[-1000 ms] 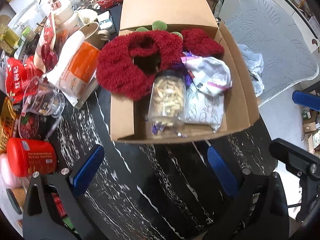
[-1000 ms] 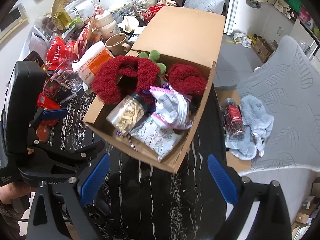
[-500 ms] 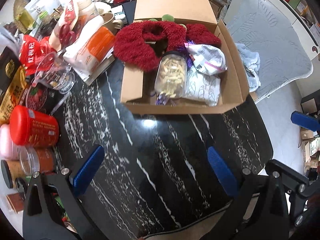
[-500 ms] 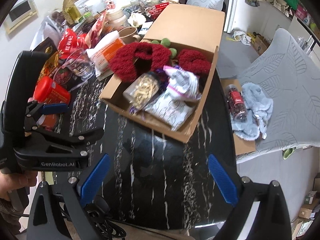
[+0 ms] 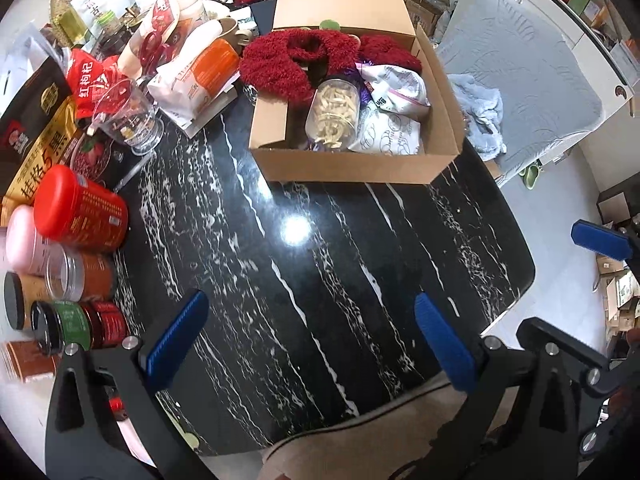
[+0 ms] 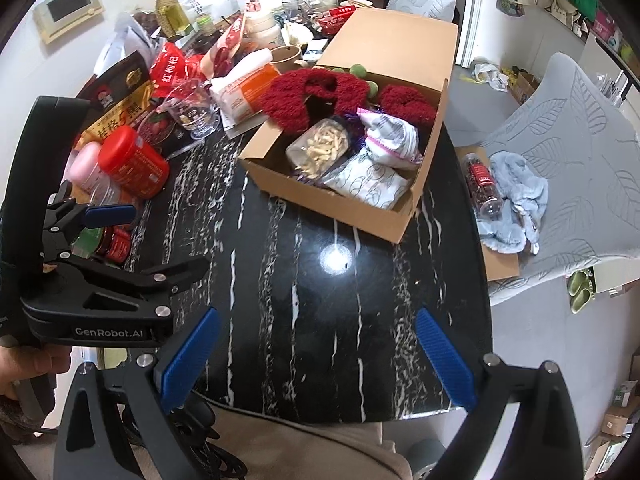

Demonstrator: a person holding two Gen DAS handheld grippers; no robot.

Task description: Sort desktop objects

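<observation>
An open cardboard box (image 5: 344,166) (image 6: 340,208) stands on the black marble table (image 5: 304,280). It holds a red fuzzy scarf (image 5: 288,60), a clear jar of pale chips (image 5: 334,114) (image 6: 318,148) and white pouches (image 5: 394,136). My left gripper (image 5: 310,338) is open and empty, over the table's near edge, well short of the box. My right gripper (image 6: 316,354) is open and empty, also near the front edge. The left gripper's body shows at the left of the right wrist view (image 6: 104,280).
Jars and packets crowd the table's left side: a red canister (image 5: 80,210) (image 6: 132,162), a pink bottle (image 5: 26,240), small jars (image 5: 76,322), a glass measuring cup (image 5: 128,116), an orange-white bag (image 5: 196,76). A grey chair (image 6: 568,168) with a blue cloth (image 6: 512,200) and a jar (image 6: 482,186) stands to the right.
Both grippers have pulled back from the box toward the table's near edge, so the box looks smaller and farther. Both stay open and empty.
</observation>
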